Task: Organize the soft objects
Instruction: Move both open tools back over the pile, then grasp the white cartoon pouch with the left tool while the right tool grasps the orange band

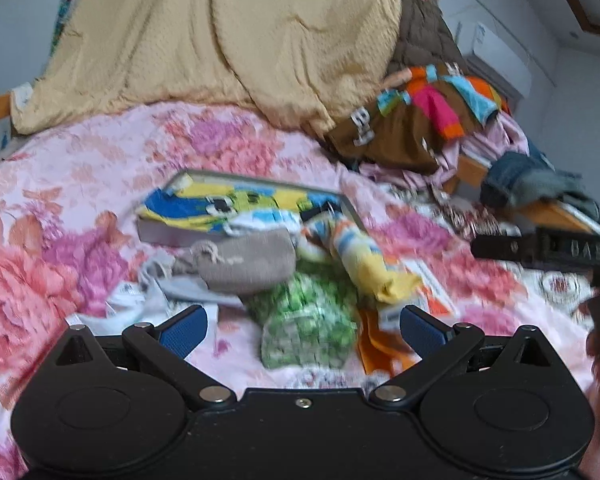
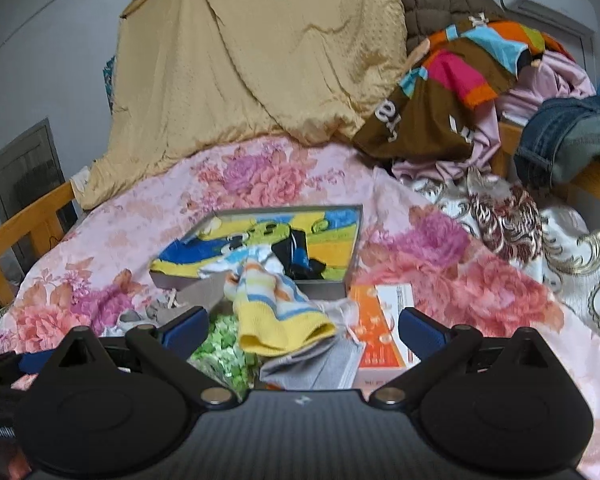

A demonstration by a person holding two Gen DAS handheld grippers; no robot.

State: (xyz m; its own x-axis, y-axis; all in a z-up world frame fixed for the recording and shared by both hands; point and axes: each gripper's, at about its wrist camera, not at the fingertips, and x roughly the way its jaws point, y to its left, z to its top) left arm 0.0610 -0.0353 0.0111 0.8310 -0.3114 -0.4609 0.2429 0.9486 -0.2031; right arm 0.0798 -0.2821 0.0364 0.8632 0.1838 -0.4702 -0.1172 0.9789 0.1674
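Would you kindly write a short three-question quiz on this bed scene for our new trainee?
1. True or false: the left gripper and the right gripper are both open and hold nothing.
2. What lies draped over the near edge of the grey tray? A) striped sock B) jeans C) quilt
3. Fill in: the green patterned bundle lies ahead of the ____ gripper's fingertips.

Key:
1. True.
2. A, the striped sock.
3. Left.

Left hand-held gripper (image 1: 302,326) spread wide; right hand-held gripper (image 2: 302,328) likewise.
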